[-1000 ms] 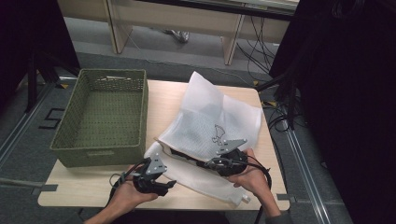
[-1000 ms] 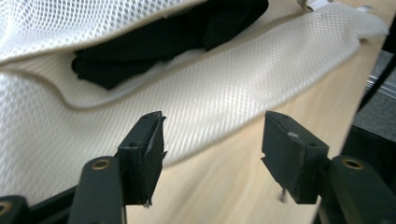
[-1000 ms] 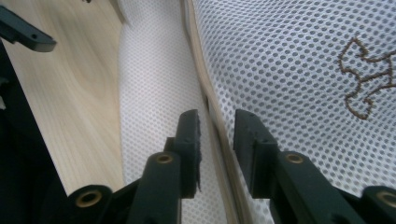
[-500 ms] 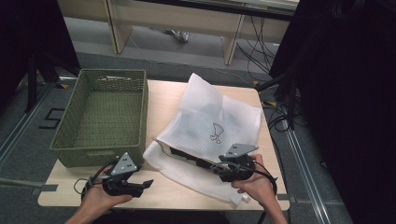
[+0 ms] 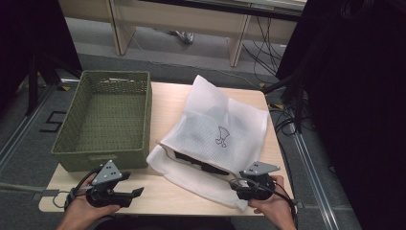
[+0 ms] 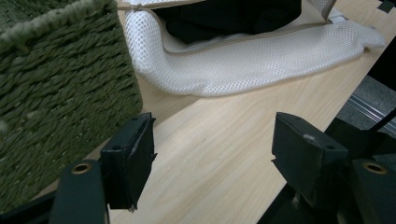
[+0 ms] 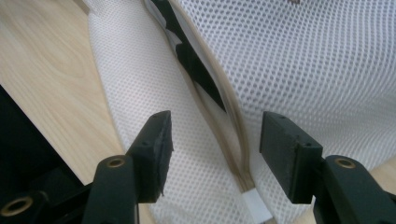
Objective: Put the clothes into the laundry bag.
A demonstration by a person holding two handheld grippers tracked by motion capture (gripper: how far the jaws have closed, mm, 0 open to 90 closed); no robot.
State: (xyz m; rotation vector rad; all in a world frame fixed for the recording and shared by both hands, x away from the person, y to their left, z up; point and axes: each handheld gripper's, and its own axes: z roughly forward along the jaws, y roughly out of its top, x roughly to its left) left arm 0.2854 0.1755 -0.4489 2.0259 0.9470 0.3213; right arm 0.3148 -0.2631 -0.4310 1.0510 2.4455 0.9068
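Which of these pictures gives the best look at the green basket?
The high view: the whole basket shows from above, its rim, four woven walls and inside, standing on the table left of the white mesh bag. The left gripper view catches one woven corner close up, good for the weave alone.

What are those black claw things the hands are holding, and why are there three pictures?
A person sits at a wooden table and holds a pinching tool in each hand. The top picture comes from a camera up high. You can see the left tool and the right tool there. The other two pictures come from small cameras riding on each tool, looking out between its two black jaws. On the table are a green woven basket and a white mesh bag with something dark inside. Both tools are open and hold nothing. The right one hangs just over the bag's edge.
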